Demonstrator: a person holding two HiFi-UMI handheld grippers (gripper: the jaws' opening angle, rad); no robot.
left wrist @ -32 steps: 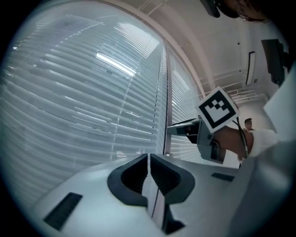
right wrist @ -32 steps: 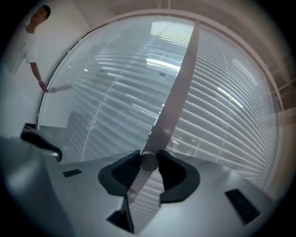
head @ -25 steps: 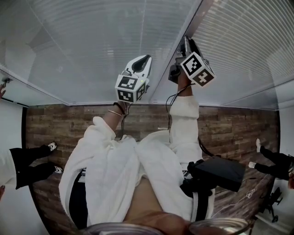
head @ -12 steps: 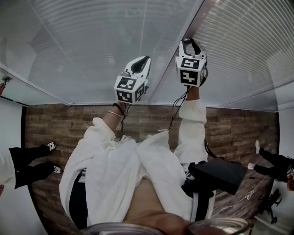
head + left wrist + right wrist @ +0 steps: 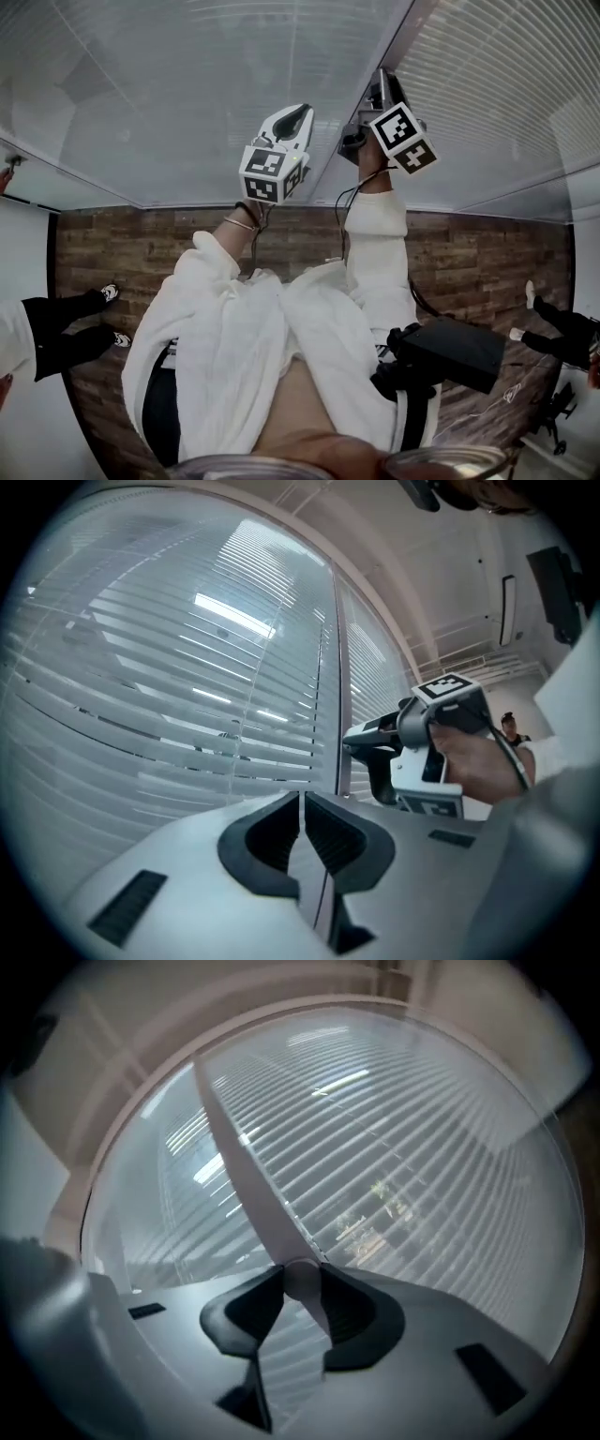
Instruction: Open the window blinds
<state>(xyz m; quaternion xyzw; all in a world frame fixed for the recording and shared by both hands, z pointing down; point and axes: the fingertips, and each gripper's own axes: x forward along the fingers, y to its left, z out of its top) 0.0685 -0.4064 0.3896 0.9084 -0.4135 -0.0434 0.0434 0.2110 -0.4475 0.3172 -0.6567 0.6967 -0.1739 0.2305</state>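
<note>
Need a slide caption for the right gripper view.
Right gripper, fingers closed on the white tilt wand, in front of the slatted window blinds.

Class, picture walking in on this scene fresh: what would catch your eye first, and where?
White slatted window blinds fill the top of the head view. The right gripper is clamped on their white tilt wand, which slants up-left in the right gripper view. The left gripper, jaws together, is held beside it.

In the head view I cannot see the wand (image 5: pixel 246 1171) behind my right gripper (image 5: pixel 382 86); bystanders (image 5: pixel 56 328) are cropped at both edges.
</note>
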